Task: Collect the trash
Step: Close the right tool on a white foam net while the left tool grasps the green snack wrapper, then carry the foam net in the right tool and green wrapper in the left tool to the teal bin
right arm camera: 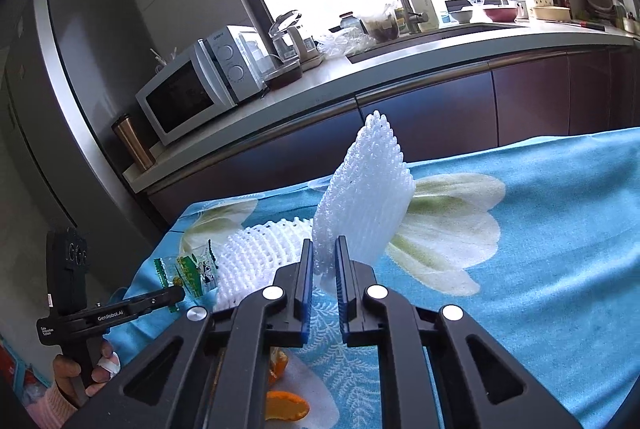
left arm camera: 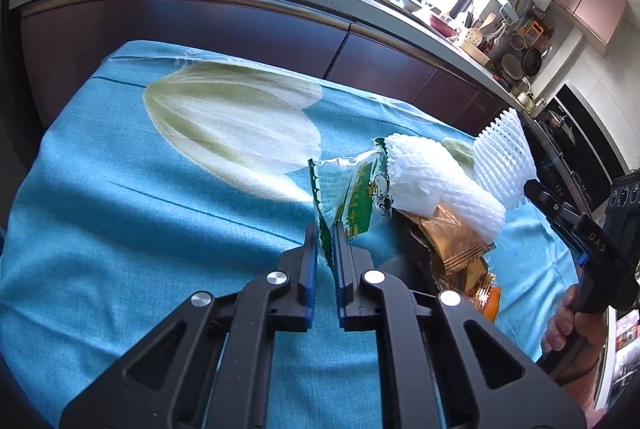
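Observation:
My left gripper [left arm camera: 325, 229] is shut on the lower edge of a green and white snack wrapper [left arm camera: 352, 193], which stands up from the blue flowered tablecloth [left arm camera: 120, 189]. My right gripper [right arm camera: 323, 245] is shut on a white foam fruit net [right arm camera: 362, 201] that rises upright above its fingers. The same net [left arm camera: 504, 157] shows at the right of the left wrist view, with the right gripper's black body below it. A second white foam net [left arm camera: 436, 185] lies on the cloth beside the wrapper. Gold-brown wrappers [left arm camera: 452, 237] lie under it.
Orange peel [right arm camera: 286, 405] lies on the cloth near the front edge. A dark cabinet front and a counter [right arm camera: 400, 57] with a microwave [right arm camera: 192, 89], sink tap and bottles run behind the table. A hand [left arm camera: 568, 325] holds the right gripper's handle.

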A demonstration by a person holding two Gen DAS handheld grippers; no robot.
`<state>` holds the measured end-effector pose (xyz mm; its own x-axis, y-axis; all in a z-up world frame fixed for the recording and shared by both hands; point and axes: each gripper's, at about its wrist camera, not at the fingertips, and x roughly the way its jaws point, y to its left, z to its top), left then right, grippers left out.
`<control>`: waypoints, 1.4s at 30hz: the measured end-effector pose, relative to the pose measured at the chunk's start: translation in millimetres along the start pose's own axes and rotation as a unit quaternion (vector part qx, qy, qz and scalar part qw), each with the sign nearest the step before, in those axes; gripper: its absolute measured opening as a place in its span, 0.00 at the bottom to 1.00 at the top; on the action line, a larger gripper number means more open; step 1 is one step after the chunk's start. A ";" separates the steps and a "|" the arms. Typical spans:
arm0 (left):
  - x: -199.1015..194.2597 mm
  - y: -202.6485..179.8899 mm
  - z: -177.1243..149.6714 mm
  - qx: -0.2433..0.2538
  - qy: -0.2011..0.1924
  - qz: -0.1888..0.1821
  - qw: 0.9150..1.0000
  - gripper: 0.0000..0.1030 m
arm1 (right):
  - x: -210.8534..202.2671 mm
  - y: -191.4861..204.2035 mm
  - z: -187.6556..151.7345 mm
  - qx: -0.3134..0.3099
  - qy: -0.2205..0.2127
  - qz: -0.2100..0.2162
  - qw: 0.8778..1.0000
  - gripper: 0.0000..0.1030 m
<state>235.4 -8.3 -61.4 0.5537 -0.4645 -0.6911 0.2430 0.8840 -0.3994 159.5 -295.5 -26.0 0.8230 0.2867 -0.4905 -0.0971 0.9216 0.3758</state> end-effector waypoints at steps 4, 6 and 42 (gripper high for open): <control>-18.9 5.0 -9.0 -0.002 -0.015 0.003 1.000 0.08 | -15.1 9.3 0.6 -0.008 -0.015 0.015 1.000 0.09; -29.0 9.0 -13.5 -0.002 -0.023 0.006 1.000 0.08 | -21.2 14.9 0.5 -0.012 -0.020 0.025 0.999 0.09; -163.7 64.1 -89.0 -0.027 -0.090 0.052 0.994 0.08 | -24.6 139.8 -69.7 -0.109 0.045 0.187 0.975 0.09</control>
<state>89.4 119.6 -27.5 0.7080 -0.3492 -0.6138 0.1366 0.9205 -0.3661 86.7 -155.5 -16.2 0.6560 0.6263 -0.4212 -0.5055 0.7790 0.3710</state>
